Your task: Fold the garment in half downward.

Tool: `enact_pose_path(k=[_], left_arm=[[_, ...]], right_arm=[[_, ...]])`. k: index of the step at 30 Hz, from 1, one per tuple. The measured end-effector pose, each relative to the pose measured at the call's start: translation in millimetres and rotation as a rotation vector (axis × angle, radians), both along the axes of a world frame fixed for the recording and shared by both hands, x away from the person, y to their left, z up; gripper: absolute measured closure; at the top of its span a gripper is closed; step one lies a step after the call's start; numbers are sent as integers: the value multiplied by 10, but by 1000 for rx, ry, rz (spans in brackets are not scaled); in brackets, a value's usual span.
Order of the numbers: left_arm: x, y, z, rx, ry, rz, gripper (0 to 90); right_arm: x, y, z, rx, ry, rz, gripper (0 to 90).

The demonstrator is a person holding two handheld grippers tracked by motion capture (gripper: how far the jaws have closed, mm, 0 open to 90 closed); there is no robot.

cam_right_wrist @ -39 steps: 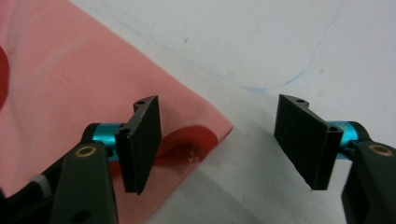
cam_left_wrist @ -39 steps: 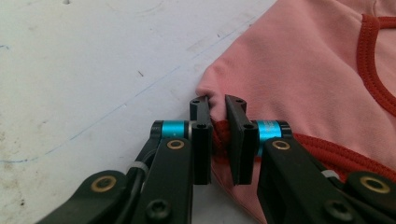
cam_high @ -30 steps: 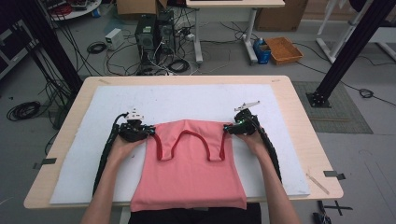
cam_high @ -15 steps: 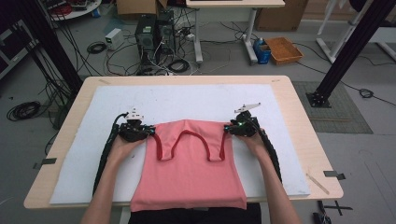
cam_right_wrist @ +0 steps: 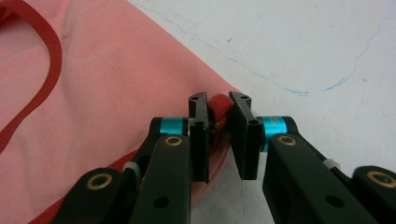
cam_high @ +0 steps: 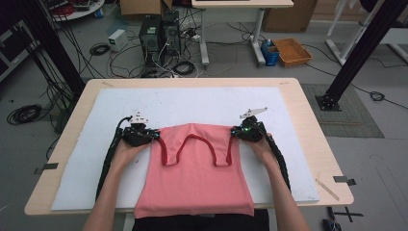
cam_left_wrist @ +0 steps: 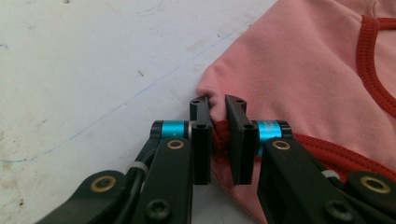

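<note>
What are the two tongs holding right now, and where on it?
Both grip the pink tank top: left tongs pinch its left shoulder corner, right tongs, jaws just closing, its right shoulder corner.

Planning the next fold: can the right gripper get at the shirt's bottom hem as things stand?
Probably not yet. The right gripper, whose jaws have just been closing, pinches the shirt's shoulder corner. The hem lies bare at the table's near edge, but the gripper would have to let go first.

Your left gripper: black jaws, cyan collars, brass pivot pins, lower frame | your right gripper: same build, white zip tie | black cables along both your bare forearms
</note>
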State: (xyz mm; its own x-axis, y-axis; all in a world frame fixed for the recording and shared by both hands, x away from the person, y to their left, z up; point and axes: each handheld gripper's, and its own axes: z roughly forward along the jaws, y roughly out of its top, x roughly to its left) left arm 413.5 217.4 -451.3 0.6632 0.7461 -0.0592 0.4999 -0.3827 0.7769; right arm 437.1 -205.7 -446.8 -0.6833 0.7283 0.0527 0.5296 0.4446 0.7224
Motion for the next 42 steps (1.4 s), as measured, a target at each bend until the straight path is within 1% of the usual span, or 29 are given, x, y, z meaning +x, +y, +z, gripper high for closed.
enact_pose_path(k=[3, 6, 7, 8, 10, 12, 16, 17, 18, 19, 21, 23, 25, 28, 31, 32, 35, 36, 37, 39, 40, 42], left_arm=[[2, 4, 1, 1, 1, -1, 810], [7, 9, 0, -10, 5, 2, 811], [11, 17, 1, -15, 12, 0, 811], [17, 24, 0, -24, 15, 3, 812], [19, 33, 9, -35, 17, 13, 812], [16, 41, 43, -50, 10, 28, 813], [-19, 53, 164, -79, -24, 33, 815], [-20, 62, 190, -81, -24, 33, 815], [-12, 63, 217, -70, -15, 35, 816], [-1, 54, 242, -63, -16, 40, 816], [32, 35, 296, -55, -20, 39, 816], [66, 11, 333, -53, -32, 45, 816], [113, -2, 350, -45, -28, 55, 816], [178, -9, 359, -46, -28, 67, 816], [228, -2, 354, -61, -40, 75, 816], [259, 18, 338, -83, -41, 81, 816], [309, 54, 288, -107, -31, 101, 816], [324, 67, 276, -111, -30, 106, 817], [340, 74, 268, -110, -30, 108, 817], [382, 73, 272, -100, -11, 116, 818], [401, 62, 292, -83, -10, 110, 819], [436, 14, 347, -70, -22, 102, 819]], right_arm=[[-2, 0, -2, 5, 2, 4, 813], [9, -15, -4, 17, 11, 6, 818], [13, -20, 0, 18, 12, 9, 820], [14, -20, 7, 13, 9, 9, 822], [4, -10, 29, -12, -1, 9, 824], [-4, -11, 58, -20, -15, 11, 826], [-8, -74, 129, 12, -30, -7, 829], [-5, -91, 139, 20, -29, -12, 829], [-3, -106, 149, 27, -26, -18, 829], [1, -114, 158, 30, -22, -24, 829], [23, -103, 200, 18, -16, -24, 829], [49, -78, 277, 4, -31, -24, 829], [96, -69, 342, 0, -44, -27, 828], [183, -74, 400, -4, -47, -37, 829], [246, -95, 415, -6, -54, -52, 828], [254, -98, 414, -6, -54, -56, 828], [335, -118, 404, -1, -60, -64, 828], [362, -119, 404, 2, -55, -69, 828], [389, -120, 403, 5, -58, -70, 828], [428, -123, 395, 20, -64, -77, 828], [445, -127, 387, 20, -62, -78, 828], [459, -130, 374, 14, -61, -88, 828]])
